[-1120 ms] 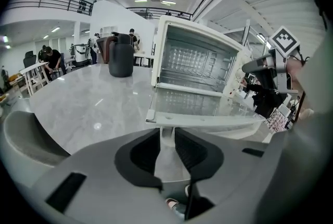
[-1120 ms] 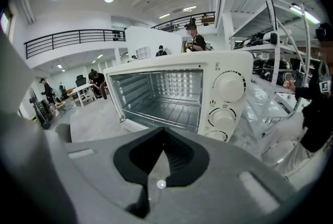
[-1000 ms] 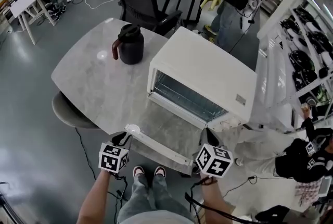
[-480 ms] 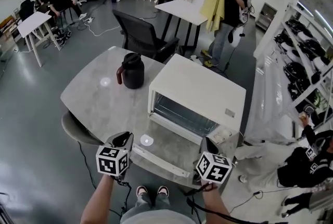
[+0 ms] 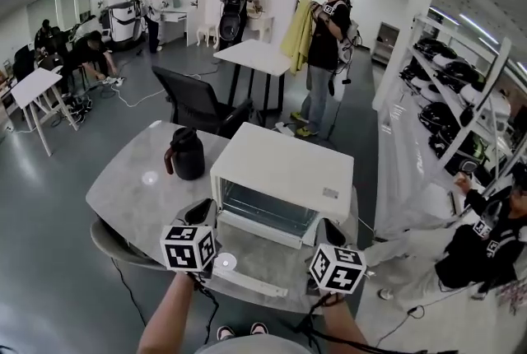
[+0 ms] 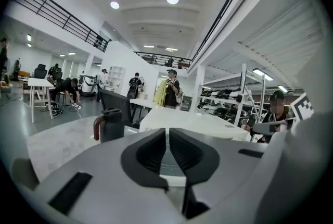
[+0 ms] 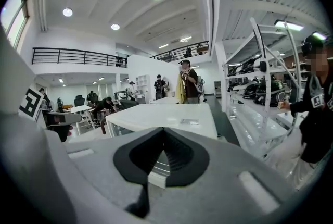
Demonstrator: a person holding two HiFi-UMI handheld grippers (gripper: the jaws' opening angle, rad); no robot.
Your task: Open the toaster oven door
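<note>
Although the black jug [image 5: 186, 155] stands at the left of the grey desk [image 5: 123, 192], it plays no part here and sits well apart from the action. Next along is the left gripper [image 6: 167, 132], held in the air above the near-left corner of the oven door. Its jaws have just been closing and now stand narrowly apart, with only a thin slit showing and nothing in it. At centre, the white toaster oven [image 5: 284, 167] faces the person. Its door [image 5: 259, 268] is swung down on the bottom hinge until it lies roughly level in front of the box, leaving the cavity open to view behind it. At right, the right gripper [image 7: 164, 132] hovers by the door's near-right corner with its jaws pressed together, also empty. Neither gripper touches the door or its handle, as far as the views show. Judged from how things lie, the opening itself is done — the door looks as far down as it will go — and what remains, if anything, is to draw both grippers clear of the desk.
</note>
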